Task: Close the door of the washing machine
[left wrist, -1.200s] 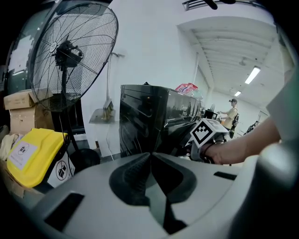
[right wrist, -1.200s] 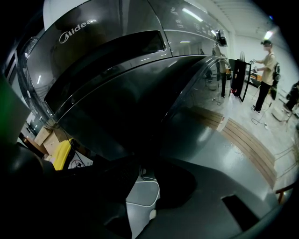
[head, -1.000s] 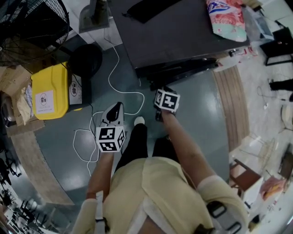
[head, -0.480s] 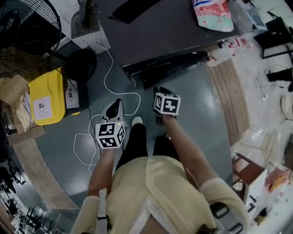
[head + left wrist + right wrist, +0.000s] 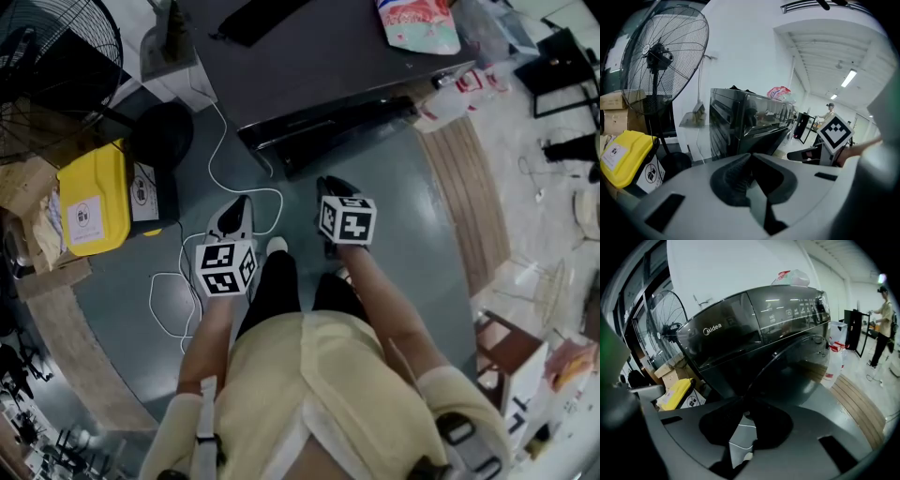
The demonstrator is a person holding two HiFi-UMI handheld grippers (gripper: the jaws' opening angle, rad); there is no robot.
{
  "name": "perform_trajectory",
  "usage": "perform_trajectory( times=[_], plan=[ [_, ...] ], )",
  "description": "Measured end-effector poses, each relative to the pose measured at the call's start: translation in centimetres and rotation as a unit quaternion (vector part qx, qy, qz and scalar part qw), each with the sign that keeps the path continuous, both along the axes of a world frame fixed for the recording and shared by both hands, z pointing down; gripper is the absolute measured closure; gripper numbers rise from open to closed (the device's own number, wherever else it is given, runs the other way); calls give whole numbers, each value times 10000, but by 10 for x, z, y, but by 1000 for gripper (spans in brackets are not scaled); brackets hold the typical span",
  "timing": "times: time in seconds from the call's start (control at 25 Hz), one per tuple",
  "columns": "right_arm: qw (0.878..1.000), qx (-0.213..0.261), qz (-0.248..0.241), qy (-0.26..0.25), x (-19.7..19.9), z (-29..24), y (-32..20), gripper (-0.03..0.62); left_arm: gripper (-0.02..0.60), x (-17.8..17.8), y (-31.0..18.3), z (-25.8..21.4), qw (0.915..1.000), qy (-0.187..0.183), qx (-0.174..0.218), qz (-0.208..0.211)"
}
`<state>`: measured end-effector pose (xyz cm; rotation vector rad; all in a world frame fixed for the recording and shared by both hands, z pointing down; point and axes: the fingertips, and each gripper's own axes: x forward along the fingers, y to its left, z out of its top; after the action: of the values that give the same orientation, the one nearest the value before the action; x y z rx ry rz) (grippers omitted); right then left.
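Standing before a dark washing machine, the person holds one claw in each hand, low over the grey floor. The machine's door is open: in the head view it juts out from the front as a long dark strip, and in the right gripper view it shows as a round glossy panel swung outward below the control band.

The right claw points at the door and sits just beside its lower edge; whether it touches cannot be told. Its jaws are pressed together with nothing between them, the tips meeting in its own view.

The left claw hangs further back and to the left, apart from the door, its jaws likewise pressed together and empty.

A red-and-white bag lies on top of the machine. Left of the machine stand a large fan and a yellow bin. A white cable loops across the floor, passing near the left claw.
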<state>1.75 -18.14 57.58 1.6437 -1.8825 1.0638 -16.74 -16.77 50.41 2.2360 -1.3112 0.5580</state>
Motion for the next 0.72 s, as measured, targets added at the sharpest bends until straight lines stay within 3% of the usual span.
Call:
perform_trajectory(
  times=[0.72],
  plan=[
    [9990,436,23,65,20,-44,40,588,574,12,19,-5,9999,-5,-51,102]
  ],
)
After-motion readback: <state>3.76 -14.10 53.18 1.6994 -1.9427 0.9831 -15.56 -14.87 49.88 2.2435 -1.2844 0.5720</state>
